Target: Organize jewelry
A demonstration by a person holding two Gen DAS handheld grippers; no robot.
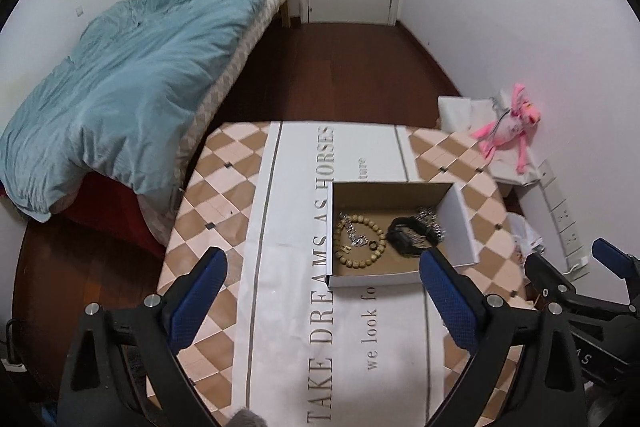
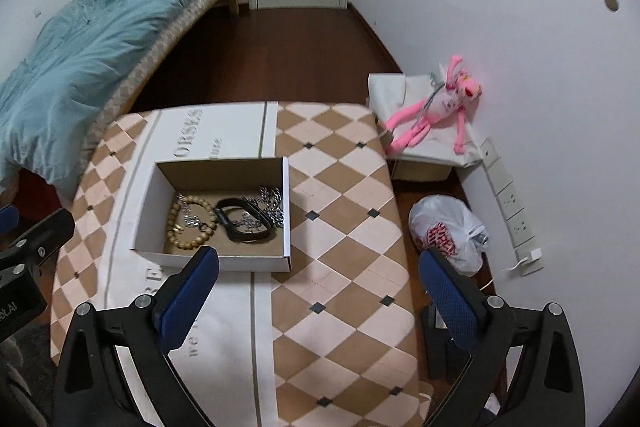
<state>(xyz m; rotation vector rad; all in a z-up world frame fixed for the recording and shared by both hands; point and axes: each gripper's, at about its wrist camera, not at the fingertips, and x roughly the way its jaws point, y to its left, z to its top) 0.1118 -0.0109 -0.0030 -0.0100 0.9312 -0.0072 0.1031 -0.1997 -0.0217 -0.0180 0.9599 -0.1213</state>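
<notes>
The left gripper [image 1: 322,269] is nearest, its blue fingers spread wide with nothing between them, above the table [image 1: 208,187] and its white printed cloth [image 1: 288,307]. The right gripper [image 2: 318,273] is also wide and empty, over the table's near right edge. Ahead of both sits the open box [image 2: 286,211]; in each view its near edge lies just past one fingertip. Inside lie a wooden bead bracelet [image 2: 192,223], a black strap [image 2: 240,223] and silver chains [image 2: 272,205], all touching.
</notes>
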